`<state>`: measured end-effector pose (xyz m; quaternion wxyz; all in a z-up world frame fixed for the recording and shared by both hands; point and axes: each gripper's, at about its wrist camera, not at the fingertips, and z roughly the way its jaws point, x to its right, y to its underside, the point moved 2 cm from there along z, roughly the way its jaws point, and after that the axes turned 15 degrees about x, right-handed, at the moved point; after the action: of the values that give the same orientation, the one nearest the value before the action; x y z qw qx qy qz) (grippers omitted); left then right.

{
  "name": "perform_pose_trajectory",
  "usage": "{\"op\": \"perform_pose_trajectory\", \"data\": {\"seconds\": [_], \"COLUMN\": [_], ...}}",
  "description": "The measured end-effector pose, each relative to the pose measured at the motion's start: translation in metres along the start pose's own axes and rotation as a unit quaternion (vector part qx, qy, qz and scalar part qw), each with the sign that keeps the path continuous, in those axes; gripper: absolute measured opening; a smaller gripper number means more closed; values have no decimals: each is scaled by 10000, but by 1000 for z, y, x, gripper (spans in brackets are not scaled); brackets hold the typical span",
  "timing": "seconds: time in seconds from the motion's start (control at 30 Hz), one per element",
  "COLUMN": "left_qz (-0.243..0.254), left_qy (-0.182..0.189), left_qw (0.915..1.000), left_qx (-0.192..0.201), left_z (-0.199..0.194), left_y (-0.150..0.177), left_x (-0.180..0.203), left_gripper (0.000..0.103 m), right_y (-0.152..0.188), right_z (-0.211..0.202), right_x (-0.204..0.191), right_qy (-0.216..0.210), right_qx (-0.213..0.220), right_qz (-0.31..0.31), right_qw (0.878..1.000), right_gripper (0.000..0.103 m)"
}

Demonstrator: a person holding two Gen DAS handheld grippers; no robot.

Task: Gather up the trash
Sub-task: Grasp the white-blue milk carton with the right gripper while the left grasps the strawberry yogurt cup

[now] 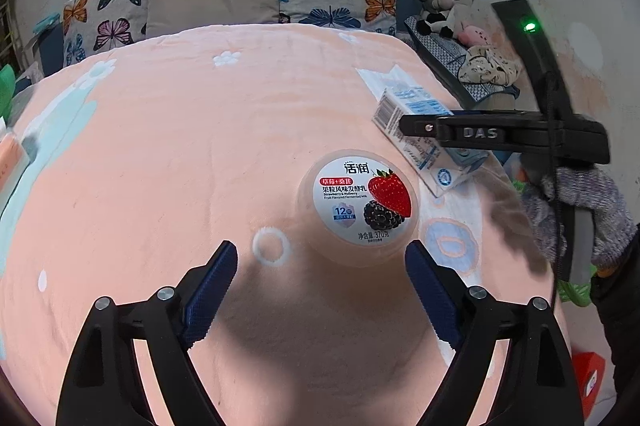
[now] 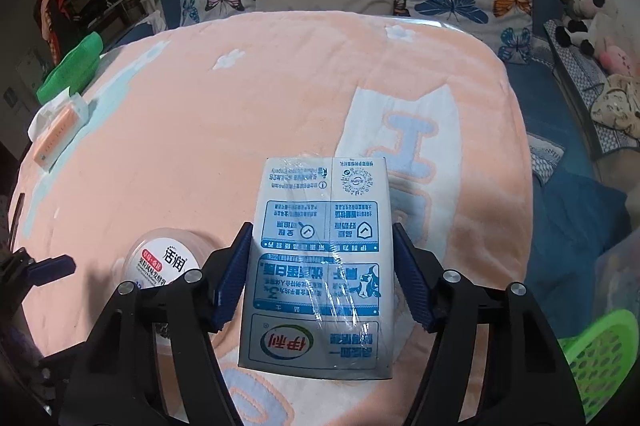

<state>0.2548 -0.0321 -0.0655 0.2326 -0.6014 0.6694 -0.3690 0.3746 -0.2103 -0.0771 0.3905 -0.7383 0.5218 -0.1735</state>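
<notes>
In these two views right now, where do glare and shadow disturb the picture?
Right wrist view: glare streaks on the plastic wrap of the milk carton pack. Left wrist view: the left gripper casts a soft shadow on the peach blanket; the yogurt cup label stays readable.

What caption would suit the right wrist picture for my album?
Right claw straddles a milk carton lying on the peach blanket, yogurt tub alongside.

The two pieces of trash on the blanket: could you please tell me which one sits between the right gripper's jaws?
The milk carton, lying flat between the right gripper jaws; the round yogurt cup stands apart, outside both grippers.
</notes>
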Motion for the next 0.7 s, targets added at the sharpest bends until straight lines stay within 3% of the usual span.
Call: {"op": "perform_pose_trajectory", "data": {"seconds": [0.47,0.7], "left_qz": [570,661], "left_qy": [20,52], "left_qw": [9980,9971], "left_qx": [-288,-372], "left_z": [42,59], "left_y": [-6,-8], "left_x": [23,32], "left_gripper": [91,91], "right_y": [1,18], "right_z": [-87,-130], "right_x": [14,28], "right_qy": [-6,145], "right_qx": [661,908], "right_qz": [274,448], "right_qw": [9974,9948], "right_gripper": [67,67]}}
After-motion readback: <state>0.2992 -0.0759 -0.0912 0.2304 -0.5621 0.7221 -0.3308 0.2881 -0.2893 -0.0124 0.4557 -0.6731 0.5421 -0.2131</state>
